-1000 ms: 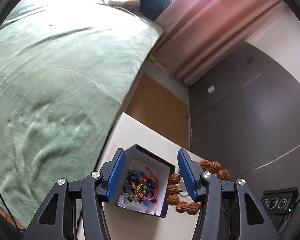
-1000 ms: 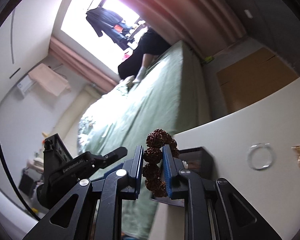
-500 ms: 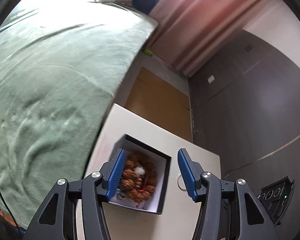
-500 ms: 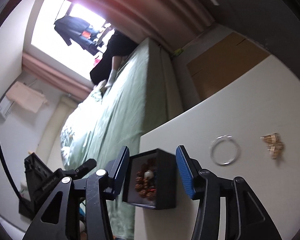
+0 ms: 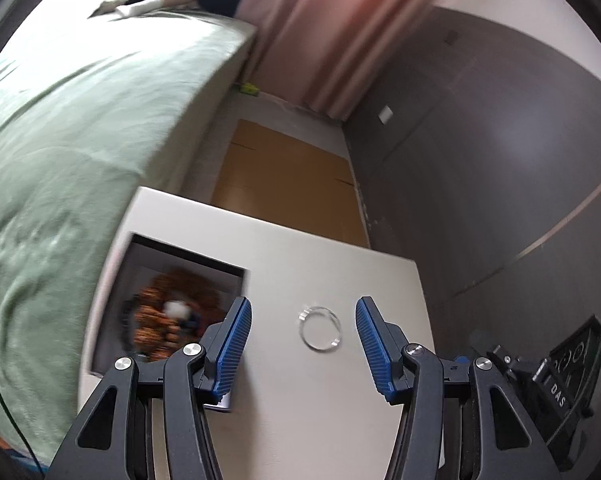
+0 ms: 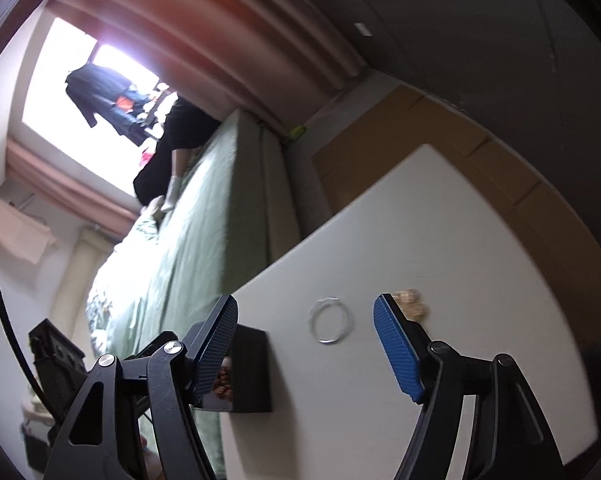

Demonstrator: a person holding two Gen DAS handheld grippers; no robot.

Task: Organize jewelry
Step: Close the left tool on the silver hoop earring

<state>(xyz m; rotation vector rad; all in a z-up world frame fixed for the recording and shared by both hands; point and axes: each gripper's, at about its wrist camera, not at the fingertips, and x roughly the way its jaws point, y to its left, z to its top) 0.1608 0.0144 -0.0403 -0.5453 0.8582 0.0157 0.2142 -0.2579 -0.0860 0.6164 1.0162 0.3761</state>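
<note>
White letters "DAS" on the black device at lower right, no other legible text

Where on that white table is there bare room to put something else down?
Bare tabletop lies beyond the clear ring, toward the far edge, and on the near side in front of the ring and gold piece. It is crowded on the bed side, where the black box holds the brown bead bracelet.
</note>
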